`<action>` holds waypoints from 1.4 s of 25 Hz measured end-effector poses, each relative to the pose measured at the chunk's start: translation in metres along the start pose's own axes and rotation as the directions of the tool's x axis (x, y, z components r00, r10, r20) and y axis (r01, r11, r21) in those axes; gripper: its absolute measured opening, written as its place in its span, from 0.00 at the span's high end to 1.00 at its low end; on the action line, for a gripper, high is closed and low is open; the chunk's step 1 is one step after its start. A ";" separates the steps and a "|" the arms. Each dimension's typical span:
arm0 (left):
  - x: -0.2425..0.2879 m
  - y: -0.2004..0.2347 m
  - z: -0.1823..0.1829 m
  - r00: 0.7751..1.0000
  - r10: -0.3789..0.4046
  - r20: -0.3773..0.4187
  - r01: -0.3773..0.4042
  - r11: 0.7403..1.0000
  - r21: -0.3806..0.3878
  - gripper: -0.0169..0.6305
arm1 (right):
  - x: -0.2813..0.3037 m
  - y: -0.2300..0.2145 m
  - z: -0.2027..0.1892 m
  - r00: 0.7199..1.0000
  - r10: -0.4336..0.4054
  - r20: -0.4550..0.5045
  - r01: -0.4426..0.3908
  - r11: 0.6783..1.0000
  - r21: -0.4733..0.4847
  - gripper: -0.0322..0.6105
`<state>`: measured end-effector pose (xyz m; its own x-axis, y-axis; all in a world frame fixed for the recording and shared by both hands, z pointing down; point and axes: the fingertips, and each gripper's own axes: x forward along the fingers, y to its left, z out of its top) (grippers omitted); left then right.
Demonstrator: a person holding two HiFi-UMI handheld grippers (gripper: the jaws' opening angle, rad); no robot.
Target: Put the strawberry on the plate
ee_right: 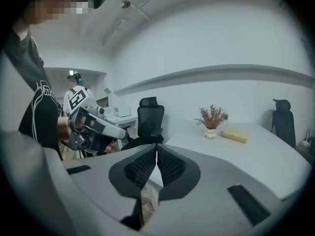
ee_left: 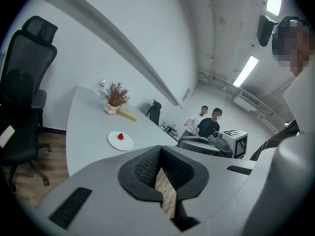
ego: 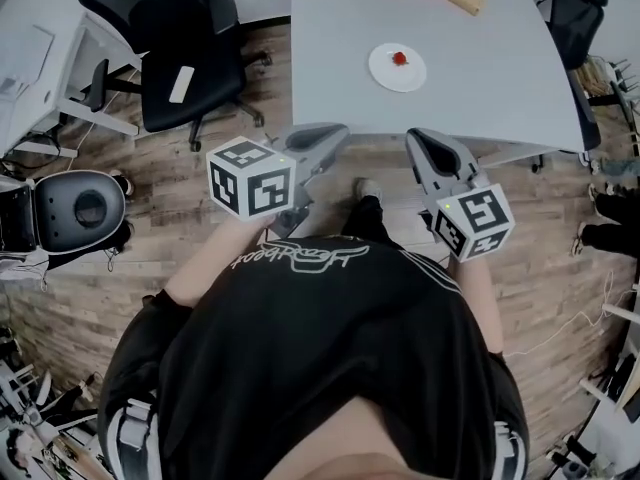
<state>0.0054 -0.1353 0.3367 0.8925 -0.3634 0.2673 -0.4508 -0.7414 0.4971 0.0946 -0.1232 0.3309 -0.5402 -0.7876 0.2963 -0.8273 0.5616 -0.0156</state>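
Left gripper (ee_left: 159,151): jaws pressed together at the tips, nothing between them; only wood floor shows through the gap lower down.
Right gripper (ee_right: 156,149): jaws likewise pressed together, empty.

Both grippers are held close in front of the person's chest, off the near edge of the table (ego: 500,78), over floor.

Strawberry (ego: 399,58): sits on the white plate (ego: 385,76), a little toward its far side. The plate lies on the table, in the upper middle of the head view.

Key relation: the strawberry lies straight up-frame from the jaws, well apart from both and roughly between their two lines. The right gripper looks slightly nearer, but the margin is small. In the left gripper view the plate sits above and left of the jaws. The right gripper view does not show it, only a plant pot and a yellowish block further along the table.

Strawberry's long axis: too small to tell.

Judgement: placement looks complete; no further reach seems called for.
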 end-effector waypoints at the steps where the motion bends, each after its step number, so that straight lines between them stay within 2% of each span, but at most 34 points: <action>1: -0.004 -0.004 -0.003 1.000 -0.002 -0.002 0.002 1.000 0.009 0.96 | -0.005 0.006 -0.003 1.000 0.004 0.004 -0.004 1.000 0.025 0.93; 4: -0.011 -0.015 -0.007 1.000 -0.016 -0.009 0.016 0.999 0.051 0.96 | -0.016 0.021 -0.010 1.000 0.002 0.017 -0.003 0.998 0.070 0.93; 10: -0.020 -0.036 -0.015 0.999 -0.048 -0.026 0.050 0.993 0.106 0.96 | -0.029 0.038 -0.018 1.000 -0.013 0.013 0.012 0.996 0.085 0.94; 22: -0.023 -0.054 -0.040 0.996 -0.064 -0.058 0.069 0.992 0.104 0.96 | -0.047 0.053 -0.037 1.000 -0.008 0.003 0.007 0.994 0.109 0.94; 35: -0.013 -0.068 -0.042 0.994 -0.083 -0.073 0.091 0.989 0.116 0.96 | -0.059 0.050 -0.040 1.000 -0.011 -0.005 0.011 0.995 0.102 0.94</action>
<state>0.0242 -0.0562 0.3341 0.9232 -0.2583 0.2844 -0.3623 -0.8319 0.4204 0.0909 -0.0388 0.3510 -0.5305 -0.7922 0.3015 -0.8447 0.5238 -0.1099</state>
